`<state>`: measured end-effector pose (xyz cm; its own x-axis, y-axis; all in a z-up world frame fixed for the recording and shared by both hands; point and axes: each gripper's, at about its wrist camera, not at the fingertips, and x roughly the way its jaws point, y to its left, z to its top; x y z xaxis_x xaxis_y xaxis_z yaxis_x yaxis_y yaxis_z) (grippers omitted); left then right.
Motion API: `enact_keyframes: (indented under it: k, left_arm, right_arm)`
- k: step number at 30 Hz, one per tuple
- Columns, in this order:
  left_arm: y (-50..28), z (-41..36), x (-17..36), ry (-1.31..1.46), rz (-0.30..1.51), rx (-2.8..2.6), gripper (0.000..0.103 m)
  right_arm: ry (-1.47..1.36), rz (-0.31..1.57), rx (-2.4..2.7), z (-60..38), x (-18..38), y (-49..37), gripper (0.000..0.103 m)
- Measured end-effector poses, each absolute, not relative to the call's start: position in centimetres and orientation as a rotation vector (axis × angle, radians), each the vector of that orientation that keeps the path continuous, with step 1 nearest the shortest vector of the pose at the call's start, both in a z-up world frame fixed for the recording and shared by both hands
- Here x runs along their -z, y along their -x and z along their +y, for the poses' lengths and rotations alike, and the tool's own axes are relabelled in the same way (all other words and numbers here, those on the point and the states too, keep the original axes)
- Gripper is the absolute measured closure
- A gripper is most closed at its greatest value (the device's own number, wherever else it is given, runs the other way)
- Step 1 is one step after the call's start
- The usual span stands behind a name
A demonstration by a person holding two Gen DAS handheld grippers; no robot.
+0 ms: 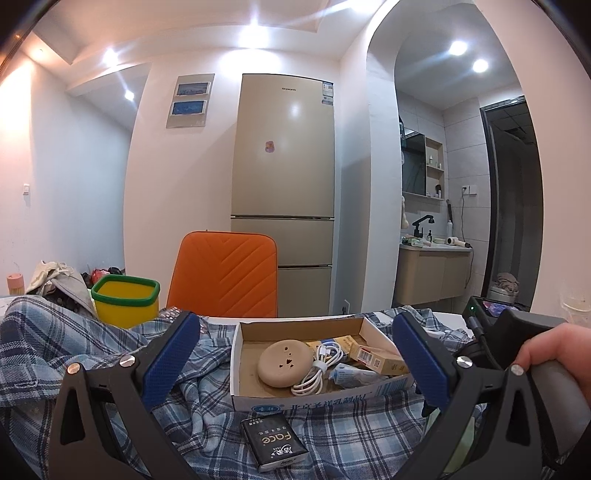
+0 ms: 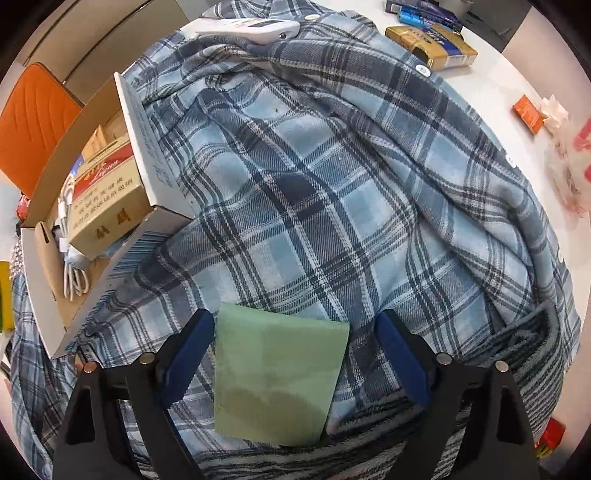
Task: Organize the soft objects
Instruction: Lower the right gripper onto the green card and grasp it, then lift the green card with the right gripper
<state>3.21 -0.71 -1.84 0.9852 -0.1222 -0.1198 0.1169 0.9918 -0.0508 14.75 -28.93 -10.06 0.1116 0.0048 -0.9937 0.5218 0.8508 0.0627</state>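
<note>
Clearing the shirt (image 2: 332, 192) comes first, I judge: the box (image 2: 155, 206) at left of the frame and the green pad (image 2: 280, 373) at bottom centre lie on it. Right gripper (image 2: 295, 350) hangs wide open, empty, astride that pad; left gripper (image 1: 295, 358) is equally spread, holding nothing. Beyond the white table (image 2: 487, 88) stand a fridge (image 1: 284, 166) and chair (image 1: 225, 273).

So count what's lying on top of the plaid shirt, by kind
Cardboard box: 1
Black tissue pack: 1
Green sheet: 1
White remote-like device: 1
Total: 4, all on the plaid shirt
</note>
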Motion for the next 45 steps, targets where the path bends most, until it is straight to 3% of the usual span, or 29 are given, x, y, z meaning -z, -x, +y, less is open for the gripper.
enact_keyframes:
  k: [2, 4, 6, 20, 22, 27, 32, 45]
  left_arm:
    - [-3.3, -0.8, 1.8, 0.041, 0.124, 0.121, 0.000]
    - [-3.4, -0.7, 1.8, 0.041, 0.127, 0.121, 0.000]
    - [-3.4, -0.6, 1.8, 0.043, 0.128, 0.122, 0.000]
    - [-3.4, -0.6, 1.8, 0.043, 0.123, 0.122, 0.000]
    - [-3.4, -0.6, 1.9, 0.044, 0.123, 0.122, 0.000]
    - [-3.3, -0.4, 1.9, 0.053, 0.121, 0.118, 0.000]
    - [-3.3, -0.5, 1.9, 0.049, 0.125, 0.119, 0.000]
    - [-3.2, -1.0, 1.8, 0.038, 0.129, 0.126, 0.000]
  right_arm:
    - [-0.453, 1.420, 0.396, -28.9, 10.1, -14.9, 0.013]
    - [-0.449, 1.415, 0.397, -28.6, 9.9, -15.1, 0.024]
    - [-0.456, 1.418, 0.379, -28.7, 9.5, -15.7, 0.028]
    - [-0.355, 1.351, 0.204, -28.2, 3.0, -13.4, 0.029]
    - [-0.331, 1.321, 0.174, -28.0, 2.1, -12.8, 0.050]
    - [-0.312, 1.313, 0.135, -28.3, 1.2, -12.3, 0.050]
    - [-0.345, 1.415, 0.040, -28.6, 4.7, -13.2, 0.044]
    - [-0.431, 1.478, 0.165, -31.6, 8.5, -14.2, 0.042]
